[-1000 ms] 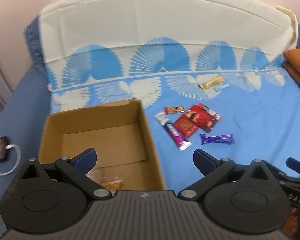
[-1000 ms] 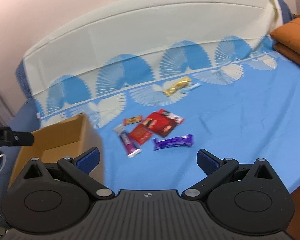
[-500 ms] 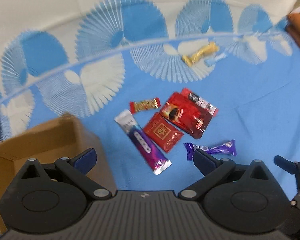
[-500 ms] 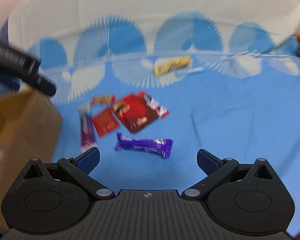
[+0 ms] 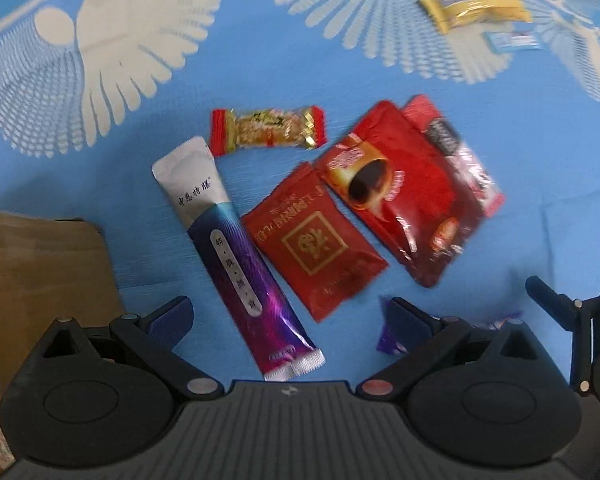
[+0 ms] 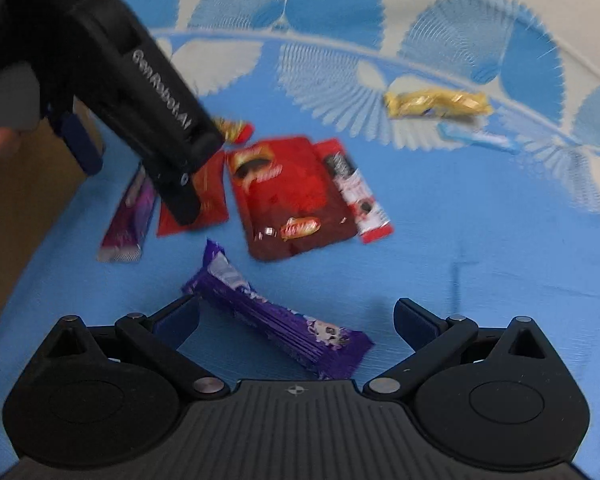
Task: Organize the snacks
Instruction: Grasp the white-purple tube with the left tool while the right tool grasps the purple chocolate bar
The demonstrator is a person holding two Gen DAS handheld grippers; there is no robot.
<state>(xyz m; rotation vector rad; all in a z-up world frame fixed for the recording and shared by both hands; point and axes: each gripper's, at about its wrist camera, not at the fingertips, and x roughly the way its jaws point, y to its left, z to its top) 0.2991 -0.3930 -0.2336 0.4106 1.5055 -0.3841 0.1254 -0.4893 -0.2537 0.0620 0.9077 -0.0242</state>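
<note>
- The surface under you is a bed covered by a blue sheet (image 5: pixel 480 128) printed with white fan shapes; the snacks lie loose on it.
- At the far left, the cardboard box (image 5: pixel 40 272) stands on the sheet, only its brown side wall showing beside your left tool.
- Your left hand-held gripper (image 5: pixel 288 320) is tilted down over the pile with its blue-padded fingers spread wide and nothing between them; the lower end of the purple-and-silver stick sachet (image 5: pixel 236 256) lies in the gap between them.
- Above that sachet sits the red-ended candy bar (image 5: pixel 266 130), lying crosswise.
- Just right of the sachet is the square red sachet (image 5: pixel 312 240), its upper corner touching the large red coffee pouch (image 5: pixel 396 196), which overlaps a slim red-and-white stick (image 5: pixel 460 160) on its right.
- Far up at the right lie the gold-wrapped bar (image 5: pixel 476 10) and, just below it, a small pale blue wrapper (image 5: pixel 514 40), well apart from the main cluster.
- Your right hand-held gripper (image 6: pixel 296 320) points low along the sheet, its fingers held wide apart and gripping nothing; the purple chocolate bar (image 6: pixel 276 320) lies diagonally between them, its upper left end near the left finger.
- From the right wrist view, the black body of your left tool reaches in from the upper left, above the sachets, with a fingertip of your left hand (image 6: pixel 0 140) just visible at the edge.
</note>
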